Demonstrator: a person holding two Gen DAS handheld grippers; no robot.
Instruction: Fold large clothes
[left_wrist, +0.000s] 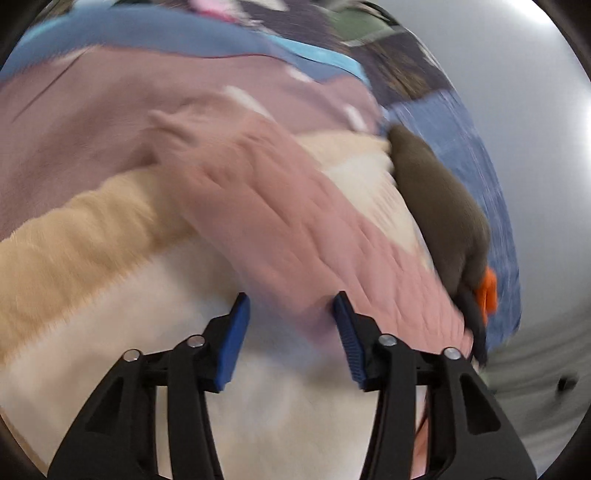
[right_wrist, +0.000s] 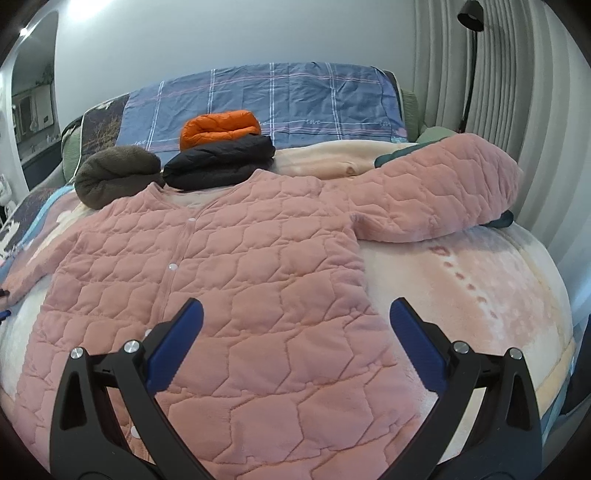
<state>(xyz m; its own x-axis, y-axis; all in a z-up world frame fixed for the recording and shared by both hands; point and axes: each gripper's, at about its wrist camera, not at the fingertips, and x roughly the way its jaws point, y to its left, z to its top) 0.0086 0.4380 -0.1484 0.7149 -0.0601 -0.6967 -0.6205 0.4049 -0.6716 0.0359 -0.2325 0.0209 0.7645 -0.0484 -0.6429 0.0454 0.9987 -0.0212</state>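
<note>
A pink quilted jacket (right_wrist: 229, 266) lies spread flat, front up and snapped closed, on a bed covered by a cream and pink blanket (right_wrist: 465, 291). Its one sleeve (right_wrist: 443, 184) reaches out to the upper right; the other sleeve (left_wrist: 280, 221) shows in the blurred left wrist view, running diagonally. My left gripper (left_wrist: 291, 332) is at that sleeve's lower edge with a wide gap between its blue pads (left_wrist: 236, 339); the pads do not press the cloth. My right gripper (right_wrist: 295, 321) hangs open just above the jacket's lower right part, with nothing gripped.
Behind the collar sit folded clothes: a brown fleece (right_wrist: 118, 173), a black jacket (right_wrist: 221, 162) and an orange one (right_wrist: 221, 127) on top of it. A blue plaid cover (right_wrist: 277, 96) lies at the bed's head. Curtains (right_wrist: 498, 92) and a floor lamp (right_wrist: 471, 55) stand at the right.
</note>
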